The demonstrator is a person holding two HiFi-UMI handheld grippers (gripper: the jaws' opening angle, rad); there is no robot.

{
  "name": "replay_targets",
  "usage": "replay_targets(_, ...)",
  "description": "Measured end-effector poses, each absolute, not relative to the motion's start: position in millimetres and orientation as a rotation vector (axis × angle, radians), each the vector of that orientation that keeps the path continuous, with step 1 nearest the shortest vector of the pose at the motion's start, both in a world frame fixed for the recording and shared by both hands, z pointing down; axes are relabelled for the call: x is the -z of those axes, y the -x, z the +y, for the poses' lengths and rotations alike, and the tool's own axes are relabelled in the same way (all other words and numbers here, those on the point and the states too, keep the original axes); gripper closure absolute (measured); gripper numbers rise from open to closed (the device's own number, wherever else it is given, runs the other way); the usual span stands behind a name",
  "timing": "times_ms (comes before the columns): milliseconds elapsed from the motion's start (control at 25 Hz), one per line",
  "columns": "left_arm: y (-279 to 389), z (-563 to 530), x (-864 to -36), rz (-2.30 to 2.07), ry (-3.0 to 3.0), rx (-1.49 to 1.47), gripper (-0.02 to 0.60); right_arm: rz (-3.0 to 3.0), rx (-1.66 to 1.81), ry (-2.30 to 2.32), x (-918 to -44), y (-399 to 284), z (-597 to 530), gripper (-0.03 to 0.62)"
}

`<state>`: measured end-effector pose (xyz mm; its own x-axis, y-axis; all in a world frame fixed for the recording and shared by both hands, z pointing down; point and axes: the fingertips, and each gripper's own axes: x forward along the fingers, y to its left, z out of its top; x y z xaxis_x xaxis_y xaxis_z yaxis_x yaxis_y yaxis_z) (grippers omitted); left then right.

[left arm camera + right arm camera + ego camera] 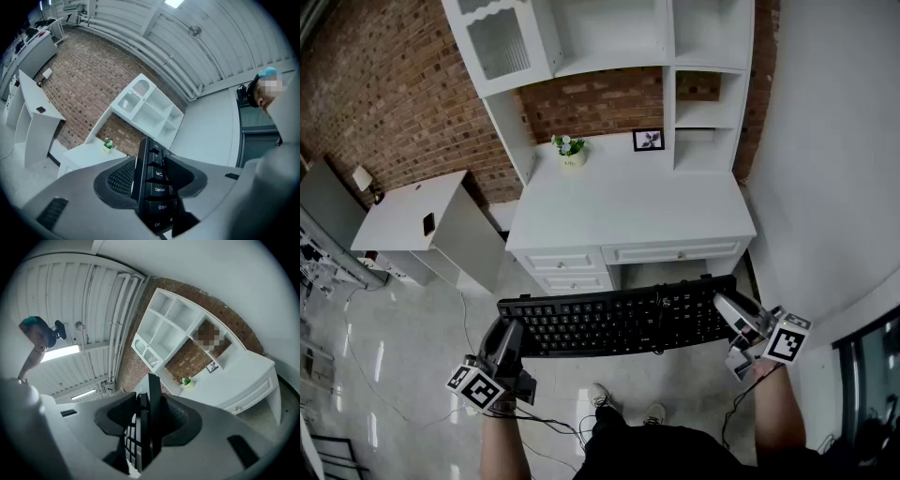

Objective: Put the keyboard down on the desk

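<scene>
A black keyboard [619,319] hangs level in the air in front of the white desk [628,202], above the floor. My left gripper [508,336] is shut on the keyboard's left end [154,185], with the Caps Lock and Shift keys between its pads. My right gripper [729,312] is shut on the right end [149,427], where the keyboard stands edge-on between the jaws. The desk top lies ahead of the keyboard, toward the brick wall.
On the desk's back edge stand a small potted plant [570,150] and a framed picture [648,140]. White shelves [609,37] rise above it. A low white cabinet [422,225] sits to the left. The desk's drawers [675,253] face me. A cable trails down near my shoes [623,405].
</scene>
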<state>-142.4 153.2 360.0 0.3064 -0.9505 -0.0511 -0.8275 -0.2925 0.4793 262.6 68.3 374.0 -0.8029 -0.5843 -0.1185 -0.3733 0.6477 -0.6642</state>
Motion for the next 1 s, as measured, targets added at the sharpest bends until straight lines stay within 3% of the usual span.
replay_targets(1000, 136, 160, -347, -1.593, -2.222, 0.46, 0.368, 2.522, 0.929, 0.772, -364, -271, 79, 0.414)
